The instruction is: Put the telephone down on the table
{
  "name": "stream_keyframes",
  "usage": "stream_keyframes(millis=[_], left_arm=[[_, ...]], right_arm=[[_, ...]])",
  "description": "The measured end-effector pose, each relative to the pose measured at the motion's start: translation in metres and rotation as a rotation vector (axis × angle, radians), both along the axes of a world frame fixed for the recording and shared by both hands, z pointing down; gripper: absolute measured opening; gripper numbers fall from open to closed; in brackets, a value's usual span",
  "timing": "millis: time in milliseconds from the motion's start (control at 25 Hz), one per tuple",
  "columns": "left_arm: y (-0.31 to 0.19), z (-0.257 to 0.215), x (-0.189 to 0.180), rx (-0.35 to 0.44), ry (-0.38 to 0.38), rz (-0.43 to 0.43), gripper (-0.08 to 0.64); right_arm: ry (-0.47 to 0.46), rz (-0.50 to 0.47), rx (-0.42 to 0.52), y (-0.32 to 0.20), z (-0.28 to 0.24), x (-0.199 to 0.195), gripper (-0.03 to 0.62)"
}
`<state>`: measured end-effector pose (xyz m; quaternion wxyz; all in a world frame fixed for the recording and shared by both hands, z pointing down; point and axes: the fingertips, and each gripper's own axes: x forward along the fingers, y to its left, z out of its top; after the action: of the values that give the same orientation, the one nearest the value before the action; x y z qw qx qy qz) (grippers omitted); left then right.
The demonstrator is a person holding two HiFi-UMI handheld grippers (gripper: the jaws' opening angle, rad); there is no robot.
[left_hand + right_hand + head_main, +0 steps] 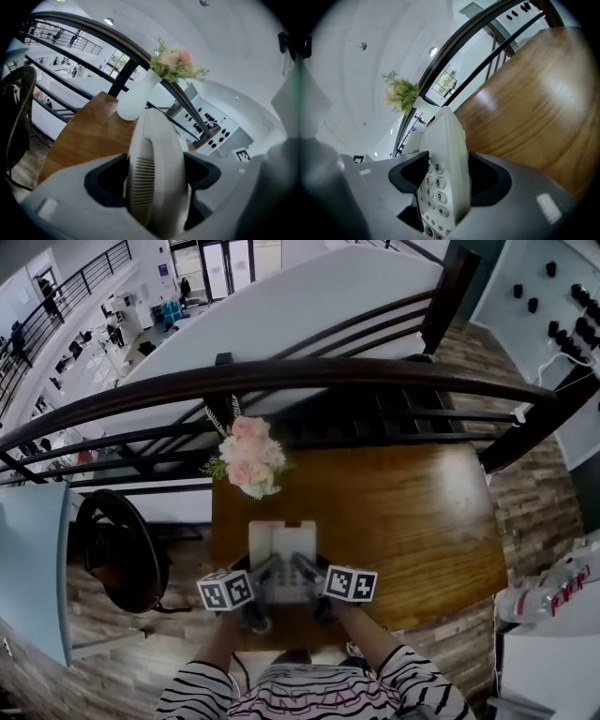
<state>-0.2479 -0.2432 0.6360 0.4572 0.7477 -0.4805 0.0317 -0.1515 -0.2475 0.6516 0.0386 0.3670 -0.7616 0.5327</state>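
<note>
Left gripper [154, 176] clamped the handset side of the white plastic telephone [281, 542], right gripper [443, 178] its keypad side, over the brown wooden table [403, 512]. Carrying looked nearly finished; next it likely needed level lowering, then both releasing.

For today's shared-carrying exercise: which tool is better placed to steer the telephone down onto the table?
Probably the right tool: it clamps the telephone by its keypad side; the left tool seems to clamp the handset, which may lift off.

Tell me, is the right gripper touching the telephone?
Touching. In the right gripper view, the right gripper has both jaws pressed on the sides of the telephone.
</note>
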Motion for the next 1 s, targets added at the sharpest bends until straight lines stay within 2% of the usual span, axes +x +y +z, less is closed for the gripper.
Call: stream_keyframes(millis=[400,1000], left_arm=[[-0.039,0.021,-0.024,0.003,0.011,-0.015,0.364],[-0.047,0.043,-0.028,-0.035,-0.006,-0.017,0.362]], right_arm=[[0.021,-0.018,0.006,-0.041,0.02,-0.025,0.268],[0.059,-0.036,-0.011,-0.048,0.041,-0.031,0.276]])
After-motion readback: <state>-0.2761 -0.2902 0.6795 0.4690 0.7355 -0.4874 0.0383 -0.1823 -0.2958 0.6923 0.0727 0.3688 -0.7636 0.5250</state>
